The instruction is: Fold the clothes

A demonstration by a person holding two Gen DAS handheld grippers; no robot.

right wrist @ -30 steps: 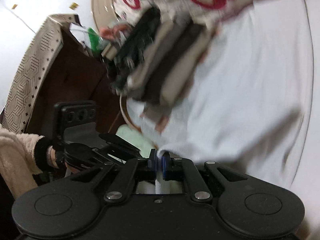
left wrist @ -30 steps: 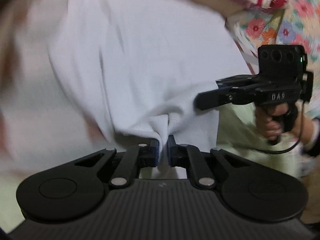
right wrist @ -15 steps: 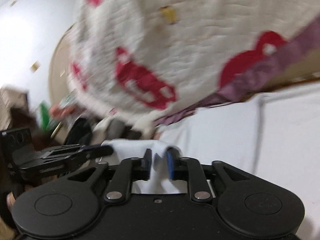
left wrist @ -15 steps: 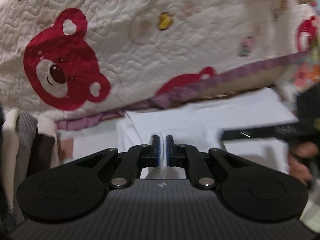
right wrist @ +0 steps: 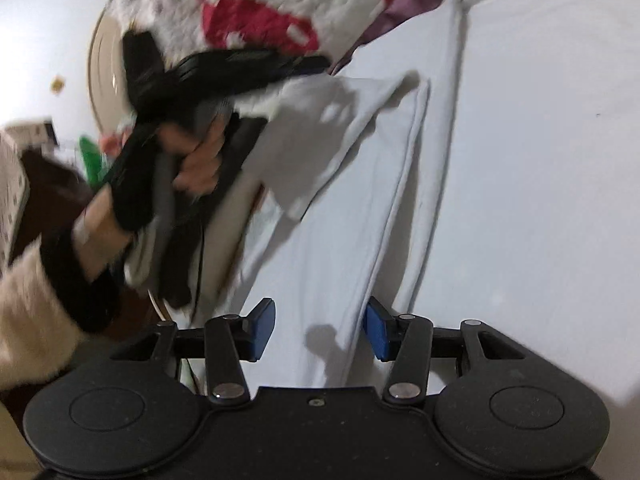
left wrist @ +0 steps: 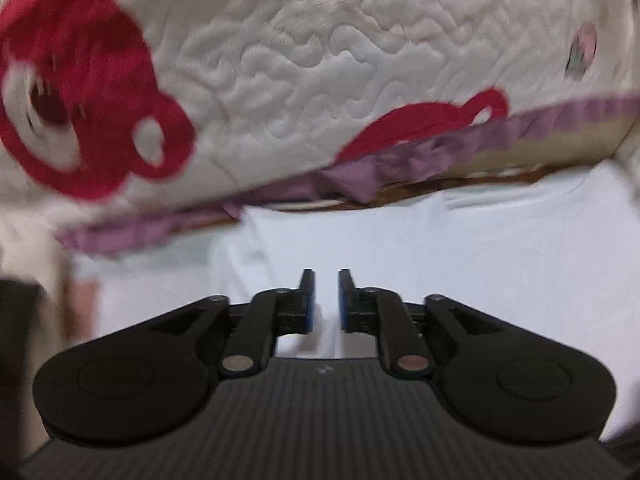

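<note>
Grippers part over a white garment (right wrist: 500, 152) spread flat on the bed, with one panel folded in along its length.

Right gripper (right wrist: 318, 330) stands wide open, its blue pads either side of the folded panel's long edge and holding nothing. Left gripper (left wrist: 324, 300), seen in its own camera, shows a narrow gap between its pads with no cloth in it; the same tool appears blurred in the right camera, gripped in the person's left hand (right wrist: 196, 160) above the far end of the fold. The crease runs from near the quilt with red bears (left wrist: 320, 60) back toward the right gripper, the likely reason the two tools sit at its opposite ends. Whether further folds are due cannot be judged from this moment.
</note>
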